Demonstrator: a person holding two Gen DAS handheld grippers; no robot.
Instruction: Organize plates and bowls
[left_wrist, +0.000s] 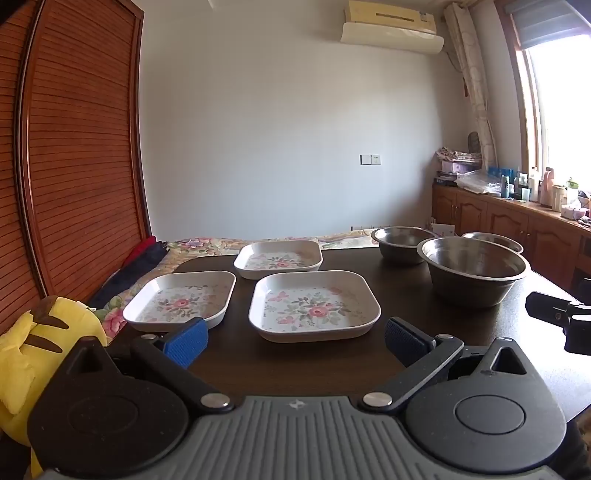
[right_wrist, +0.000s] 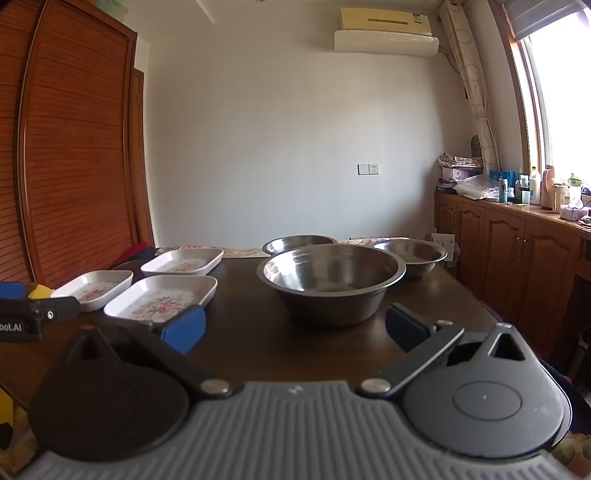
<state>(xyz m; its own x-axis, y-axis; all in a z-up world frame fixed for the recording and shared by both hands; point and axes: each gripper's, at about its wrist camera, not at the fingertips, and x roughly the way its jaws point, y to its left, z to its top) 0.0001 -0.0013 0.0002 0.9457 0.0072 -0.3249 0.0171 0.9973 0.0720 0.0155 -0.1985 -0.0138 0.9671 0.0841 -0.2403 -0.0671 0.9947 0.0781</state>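
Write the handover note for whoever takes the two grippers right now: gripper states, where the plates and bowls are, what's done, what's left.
Left gripper: open, empty, facing the nearest floral plate.
Right gripper: open, empty, facing the nearest steel bowl.
Three floral plates sit separately on the table's left side; three steel bowls stand separately on the right.
Done: nothing stacked or grouped yet.
Left: likely stack the plates together and nest the bowls.

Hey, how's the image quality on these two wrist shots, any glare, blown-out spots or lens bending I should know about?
Left wrist view: the window is blown out white, and the wardrobe bows from fisheye distortion. Right wrist view: the window is overexposed too, the nearest steel bowl shows soft reflections, and the dark table stays dim.
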